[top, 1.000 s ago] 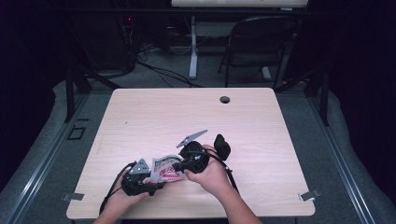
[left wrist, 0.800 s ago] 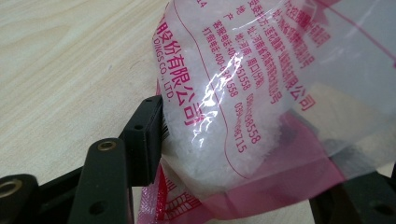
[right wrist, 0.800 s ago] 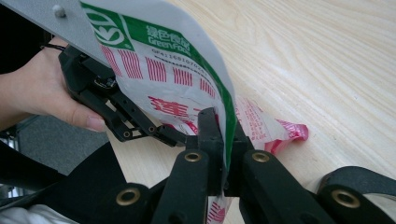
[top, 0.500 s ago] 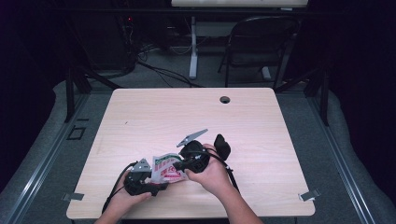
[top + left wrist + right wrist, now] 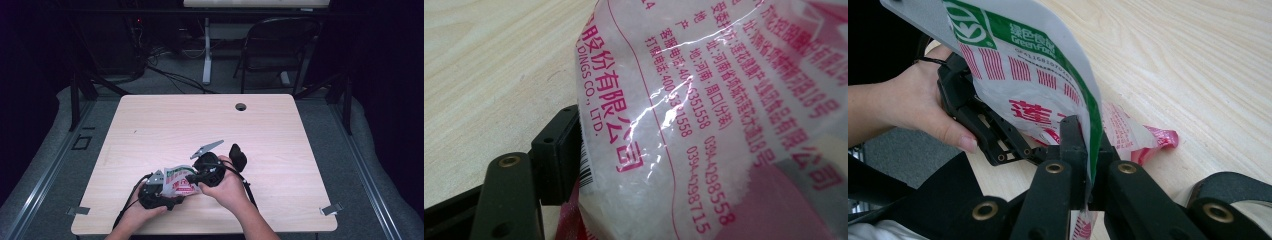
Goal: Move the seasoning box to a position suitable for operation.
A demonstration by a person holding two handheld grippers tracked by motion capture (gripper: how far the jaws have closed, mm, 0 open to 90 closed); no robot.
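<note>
Now my right gripper [image 5: 1087, 165] has its two black jaws pressed together on the top edge of the plastic bag [image 5: 1048, 85], pinching the film where the green band runs down, and it has not budged since the frame a second ago. From the high view the bag [image 5: 179, 181] sits low over the near part of the table [image 5: 165, 125], held up between my two hands, with my right gripper [image 5: 200, 176] on its right side and my left gripper [image 5: 170, 199] under its left end. What has changed is on the left: my left gripper's jaws have just been opening, and in the left gripper view one black jaw stands beside the bag [image 5: 704, 120], touching its barcode edge, with white grains showing through the clear film and pink print across it; the other jaw is hidden behind the bag, which lies between them, and I cannot see the pads pressing on it. My left hand [image 5: 913, 107] wraps the body of that gripper. Compared with the earlier high-view frames, the bag and both hands lie in nearly the same spot near the table's front edge.
</note>
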